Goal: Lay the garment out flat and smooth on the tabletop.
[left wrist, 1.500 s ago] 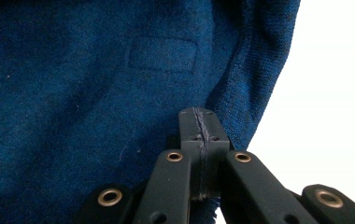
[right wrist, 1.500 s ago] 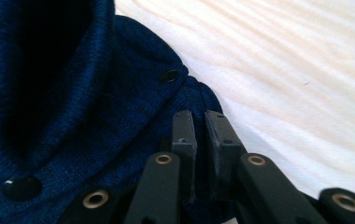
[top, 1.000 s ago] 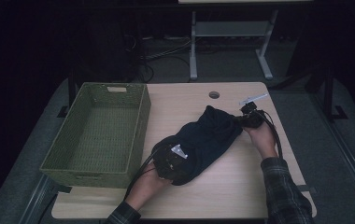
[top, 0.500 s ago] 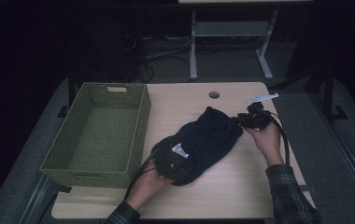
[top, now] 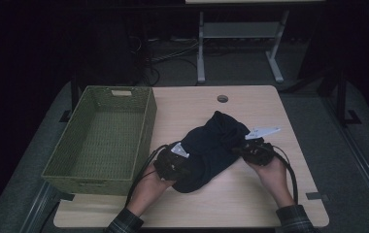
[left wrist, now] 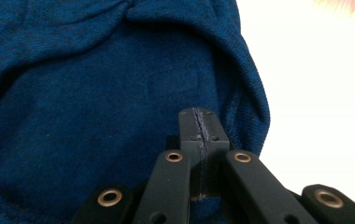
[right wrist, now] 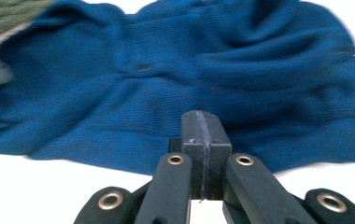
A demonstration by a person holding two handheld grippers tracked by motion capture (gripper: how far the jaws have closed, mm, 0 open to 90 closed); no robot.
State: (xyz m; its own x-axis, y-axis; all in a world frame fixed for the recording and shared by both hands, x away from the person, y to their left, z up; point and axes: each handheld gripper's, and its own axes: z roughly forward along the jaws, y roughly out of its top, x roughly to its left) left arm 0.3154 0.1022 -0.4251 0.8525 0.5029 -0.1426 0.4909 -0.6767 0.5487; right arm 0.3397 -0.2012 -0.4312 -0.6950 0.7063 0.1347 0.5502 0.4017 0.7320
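Garment (top: 210, 148) lies bunched mid-table beside the basket (top: 102, 136) — your right gripper (right wrist: 202, 122) has swung from its far corner to its near edge, jaws closed empty; left gripper (left wrist: 199, 123) shut too — regrip before folding.

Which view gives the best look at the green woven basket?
The high view: the green woven basket shows whole there, empty, at the table's left side beside the blue knit garment. The right gripper view catches a blurred corner of it at top left. The left gripper view shows the garment and tabletop instead.
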